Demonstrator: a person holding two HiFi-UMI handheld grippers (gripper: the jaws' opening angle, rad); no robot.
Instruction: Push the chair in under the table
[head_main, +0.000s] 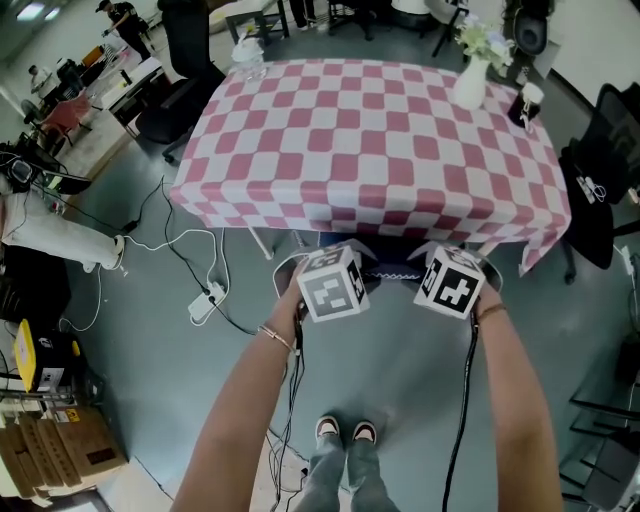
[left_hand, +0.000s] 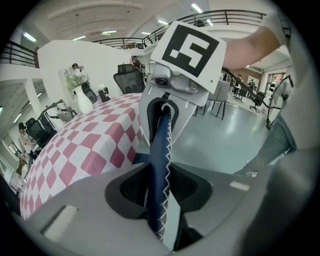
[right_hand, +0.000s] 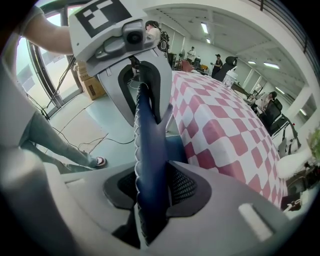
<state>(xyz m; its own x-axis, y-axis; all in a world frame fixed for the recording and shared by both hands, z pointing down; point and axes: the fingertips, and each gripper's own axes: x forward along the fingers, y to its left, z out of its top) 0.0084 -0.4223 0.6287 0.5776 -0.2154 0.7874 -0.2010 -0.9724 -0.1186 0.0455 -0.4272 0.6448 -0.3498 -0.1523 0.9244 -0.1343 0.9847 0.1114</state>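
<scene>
At the table (head_main: 370, 140), left gripper (left_hand: 159, 197) and right gripper (right_hand: 150, 195) clamp the chair back (left_hand: 162, 145); even, straight push advised.

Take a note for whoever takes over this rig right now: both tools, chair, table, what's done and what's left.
Left tool: shut on the top edge of the chair back.
Right tool: shut on the same edge, beside it.
The chair back stands right at the near edge of the checked table.
Done: the chair looks pushed in.
Left: probably just let go with both tools.
</scene>
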